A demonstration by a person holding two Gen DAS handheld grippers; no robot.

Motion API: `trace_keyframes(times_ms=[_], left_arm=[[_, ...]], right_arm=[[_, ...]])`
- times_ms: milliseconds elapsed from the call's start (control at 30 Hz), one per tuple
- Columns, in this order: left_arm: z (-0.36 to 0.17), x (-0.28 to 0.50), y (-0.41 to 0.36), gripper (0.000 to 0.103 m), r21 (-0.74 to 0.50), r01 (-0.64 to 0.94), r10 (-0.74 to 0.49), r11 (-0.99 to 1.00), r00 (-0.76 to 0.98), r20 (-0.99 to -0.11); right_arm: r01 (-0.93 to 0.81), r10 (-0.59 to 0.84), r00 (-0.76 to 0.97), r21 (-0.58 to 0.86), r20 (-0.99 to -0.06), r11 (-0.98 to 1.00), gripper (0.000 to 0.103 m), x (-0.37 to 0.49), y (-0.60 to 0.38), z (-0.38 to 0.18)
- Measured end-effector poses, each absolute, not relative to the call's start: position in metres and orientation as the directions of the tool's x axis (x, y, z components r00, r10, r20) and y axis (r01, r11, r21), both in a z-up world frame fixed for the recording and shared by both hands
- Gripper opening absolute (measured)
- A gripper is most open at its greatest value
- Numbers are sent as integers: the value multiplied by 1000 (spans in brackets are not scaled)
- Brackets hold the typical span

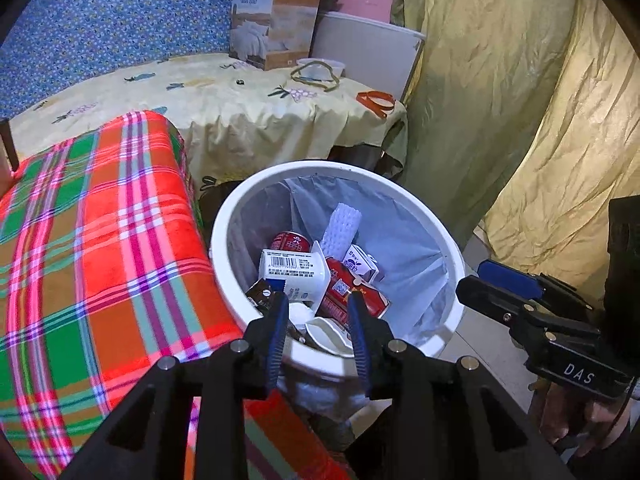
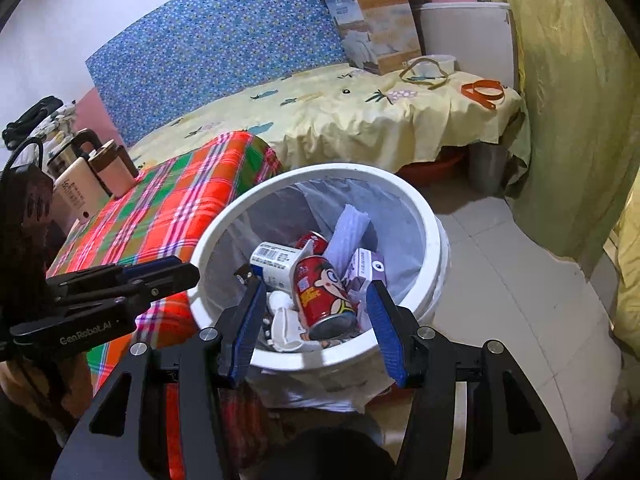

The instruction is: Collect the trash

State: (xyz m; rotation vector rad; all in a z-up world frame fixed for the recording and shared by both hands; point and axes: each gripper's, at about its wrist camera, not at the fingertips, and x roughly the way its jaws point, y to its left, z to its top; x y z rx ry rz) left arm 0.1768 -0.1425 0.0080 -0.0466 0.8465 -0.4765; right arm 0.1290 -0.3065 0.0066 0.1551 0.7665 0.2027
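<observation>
1. The left gripper (image 1: pixel 318 300) hangs over the bin (image 1: pixel 224 216) with jaws apart and nothing between them.
2. The right gripper (image 2: pixel 316 284) is also empty and wide open above the rim.
3. The trash, 1 red can (image 2: pixel 324 300), cartons and a white cup (image 1: pixel 292 270), already lies inside the liner.
4. Lift both grippers straight up, clear of the rim, so the plaid cloth (image 1: pixel 100 240) is not snagged.

Two black plastic grippers, each with blue ribbed pads (image 2: pixel 386 332) on the fingers and round silver screws (image 1: pixel 239 346) at the joints. White letters "DAS" (image 1: pixel 578 374) on the right gripper (image 1: pixel 486 280), "GenRobot.AI" (image 2: pixel 85 334) on the left gripper (image 2: pixel 176 270). Thin black cable (image 1: pixel 624 404) beside the hand (image 1: pixel 592 420).
</observation>
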Motion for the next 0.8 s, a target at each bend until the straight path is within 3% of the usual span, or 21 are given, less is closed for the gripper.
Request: trace_keyframes(times_ms=[800], left_arm=[[36,88,-85,32,-178,253,-307,951,709,-635]], right_arm=[[-251,284,747,141,-602,958,54,69,-260,32]])
